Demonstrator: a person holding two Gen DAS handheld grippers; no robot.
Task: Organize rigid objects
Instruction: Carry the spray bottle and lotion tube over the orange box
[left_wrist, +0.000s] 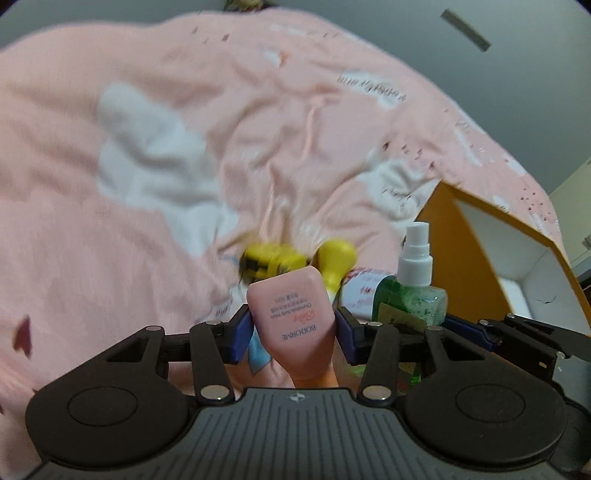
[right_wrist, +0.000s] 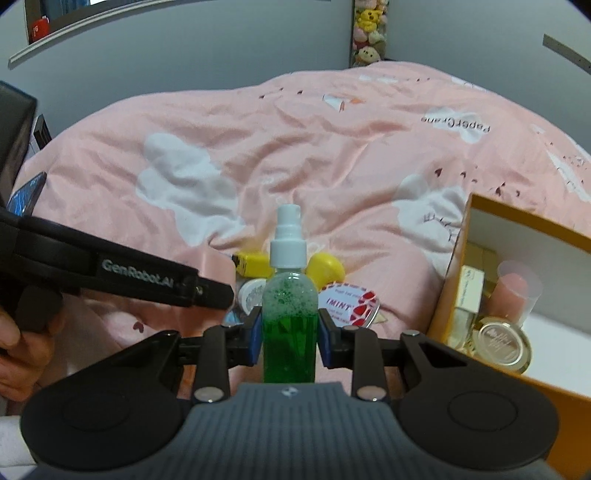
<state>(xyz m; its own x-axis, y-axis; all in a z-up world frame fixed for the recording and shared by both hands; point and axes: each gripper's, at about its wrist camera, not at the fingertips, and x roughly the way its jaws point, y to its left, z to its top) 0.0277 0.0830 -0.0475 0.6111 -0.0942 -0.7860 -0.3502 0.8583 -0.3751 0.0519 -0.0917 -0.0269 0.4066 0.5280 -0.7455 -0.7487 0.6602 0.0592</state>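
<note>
Holding one toiletry in each gripper above a pink bedspread (right_wrist: 295, 147), beside an open orange box (right_wrist: 454, 266).

The left gripper (left_wrist: 293, 326) is clamped on a pink lotion tube (left_wrist: 291, 306); the right gripper (right_wrist: 290, 334) is clamped on a green spray bottle (right_wrist: 290, 321), upright. A mint tin (right_wrist: 347, 304) and yellow items lie loose just beyond. The box already holds jars, so a tall bottle may tip there, or the grippers may collide, being close together.
</note>
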